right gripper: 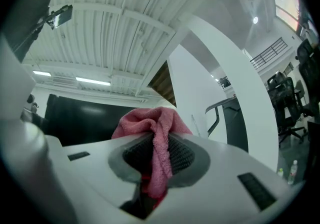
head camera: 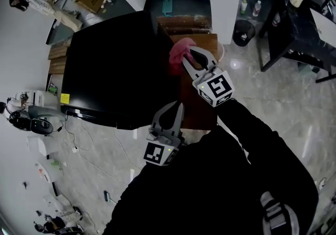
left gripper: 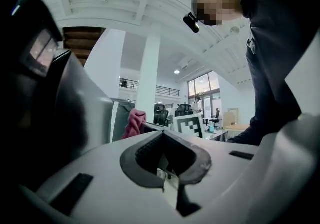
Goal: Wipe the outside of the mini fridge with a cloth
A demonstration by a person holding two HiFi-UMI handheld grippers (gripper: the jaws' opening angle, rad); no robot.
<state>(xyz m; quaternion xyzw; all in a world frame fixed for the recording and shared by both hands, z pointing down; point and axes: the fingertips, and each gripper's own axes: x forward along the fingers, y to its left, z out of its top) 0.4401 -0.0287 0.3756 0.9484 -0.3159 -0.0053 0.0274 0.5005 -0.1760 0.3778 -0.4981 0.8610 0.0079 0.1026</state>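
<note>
- Mini fridge (head camera: 113,66) is sitting left of centre in the head view, showing a glossy black top, with wooden furniture (head camera: 205,42) peeking out past its right edge.
- Just off the fridge's near right corner, the left gripper (head camera: 175,107) is hovering with its tips pointing toward the fridge. In the left gripper view its jaws (left gripper: 165,168) are pressing together with nothing caught between them.
- A pink cloth (head camera: 180,53) is bunching up at the fridge's right edge. Whether it is actually touching the black surface cannot be told from the head view.
- The right gripper (head camera: 190,56) is clamping that cloth. In the right gripper view a fold of the terry fabric (right gripper: 156,133) is running down between the ribbed pads (right gripper: 182,155), and the rest is puffing out above the tips. The fridge's black face (right gripper: 82,118) is spreading behind it on the left.
- Dark sleeves (head camera: 252,129) are reaching from the lower right to both grippers.
- Farther right, a pale tiled floor (head camera: 283,103) is gleaming, with a dark bin (head camera: 243,32) and a black table (head camera: 294,29) standing on it.
</note>
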